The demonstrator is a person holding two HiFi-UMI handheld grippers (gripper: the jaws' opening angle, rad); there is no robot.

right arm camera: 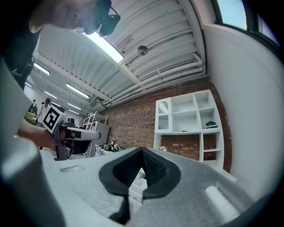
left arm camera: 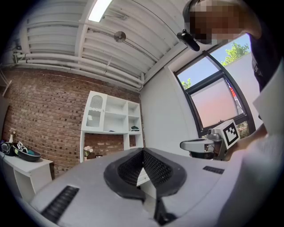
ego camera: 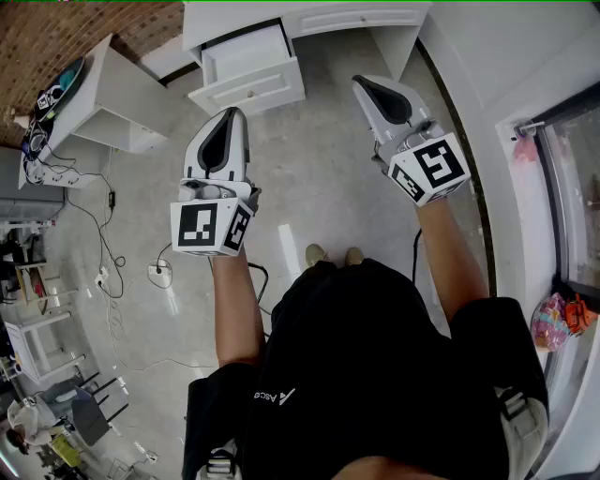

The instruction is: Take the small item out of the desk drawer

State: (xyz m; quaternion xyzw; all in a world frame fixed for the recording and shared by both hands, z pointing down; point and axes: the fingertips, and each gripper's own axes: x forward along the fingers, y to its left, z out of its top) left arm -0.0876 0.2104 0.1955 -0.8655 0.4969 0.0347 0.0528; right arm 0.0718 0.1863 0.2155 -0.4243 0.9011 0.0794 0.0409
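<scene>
The white desk (ego camera: 309, 17) stands at the far edge of the head view with one drawer (ego camera: 246, 70) pulled open. The drawer's inside looks plain white and I cannot make out any small item in it. My left gripper (ego camera: 234, 114) hovers over the floor just short of the drawer's front, its jaws shut and empty. My right gripper (ego camera: 362, 84) is held to the right of the drawer, under the desk's edge, also shut with nothing in it. In the left gripper view the jaws of the left gripper (left arm camera: 143, 150) meet; the right gripper (right arm camera: 142, 150) shows the same in its own view.
A white side table (ego camera: 112, 94) with shoes and cables stands at the left by the brick wall. A power strip (ego camera: 157, 275) and cords lie on the floor. A window (ego camera: 572, 178) and white wall run along the right. A white shelf unit (left arm camera: 111, 126) stands against the brick.
</scene>
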